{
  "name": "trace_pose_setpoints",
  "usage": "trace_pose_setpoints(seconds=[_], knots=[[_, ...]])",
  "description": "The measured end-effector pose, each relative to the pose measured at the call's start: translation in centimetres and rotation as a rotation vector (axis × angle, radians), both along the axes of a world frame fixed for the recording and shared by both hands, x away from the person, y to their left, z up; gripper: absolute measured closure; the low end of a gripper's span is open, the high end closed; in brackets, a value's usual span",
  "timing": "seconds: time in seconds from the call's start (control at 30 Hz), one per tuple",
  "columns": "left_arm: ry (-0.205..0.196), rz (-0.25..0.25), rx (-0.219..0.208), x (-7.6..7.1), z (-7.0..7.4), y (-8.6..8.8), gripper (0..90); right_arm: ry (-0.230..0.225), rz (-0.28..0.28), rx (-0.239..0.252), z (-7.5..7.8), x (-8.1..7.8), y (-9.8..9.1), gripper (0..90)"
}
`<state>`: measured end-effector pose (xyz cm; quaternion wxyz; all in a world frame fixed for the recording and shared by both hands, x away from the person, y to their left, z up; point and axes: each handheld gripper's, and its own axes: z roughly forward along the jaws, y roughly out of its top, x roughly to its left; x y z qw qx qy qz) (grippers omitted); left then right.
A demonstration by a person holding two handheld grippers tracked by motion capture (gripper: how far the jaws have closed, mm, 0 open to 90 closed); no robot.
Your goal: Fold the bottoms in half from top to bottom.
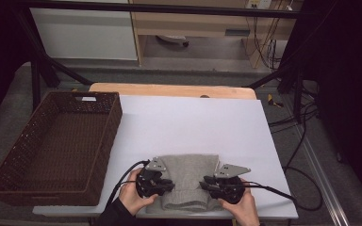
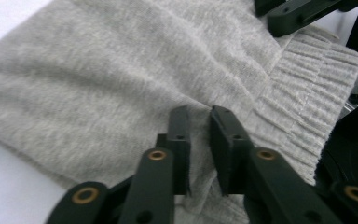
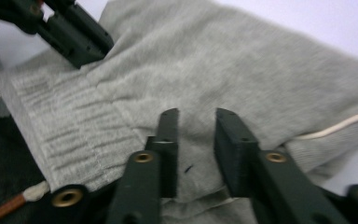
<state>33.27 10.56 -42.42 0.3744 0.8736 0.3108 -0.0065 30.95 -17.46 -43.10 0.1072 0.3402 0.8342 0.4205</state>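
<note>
- Folded grey sweater lies at the near edge of the white surface, right in front of the person, with the empty brown basket off to the left.
- Left gripper sits on the sweater's left side — its fingers stand slightly apart with a ridge of knit between them, not visibly squeezed.
- Right gripper mirrors it on the right side; its fingers are parted too, cloth running up between them, and a pale drawstring trails out beside it.
- Both hands low on the bundle, ribbed hem between the two grippers — this looks like the take-hold step on the folded garment.
- Next move, by my reading: close both sets of fingers firmly on all layers, then lift evenly and carry left to the basket — an uneven pinch could let the fold spill open.
</note>
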Motion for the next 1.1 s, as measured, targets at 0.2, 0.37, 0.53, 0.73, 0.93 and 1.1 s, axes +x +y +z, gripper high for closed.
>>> trace_pose_setpoints(seconds=[0.2, 0.37, 0.53, 0.73, 0.93, 1.1], knots=[[-0.019, 0.018, -0.035, 0.3, 0.6, 1.0, 57.7, -0.016, -0.056, 0.049, 0.8, 0.3, -1.0, 40.5], [-0.021, 0.038, -0.049, 0.6, 0.8, 1.8, 45.4, -0.03, -0.114, 0.049, 1.2, 0.5, -2.2, 27.3], [-0.03, 0.055, -0.053, 0.9, 1.1, 2.5, 35.3, -0.011, -0.127, 0.059, 1.0, 0.9, -3.0, 15.8], [-0.051, 0.08, -0.033, 1.3, 1.3, 3.2, 20.4, 0.014, -0.141, 0.04, 0.7, 1.2, -3.4, 5.9], [-0.063, 0.092, -0.011, 1.8, 1.6, 3.8, 11.6, 0.028, -0.157, 0.056, 0.6, 1.4, -4.2, 2.4], [-0.068, 0.112, -0.002, 2.3, 1.9, 4.2, 6.0, 0.045, -0.166, 0.066, 0.5, 1.4, -4.5, 1.5]])
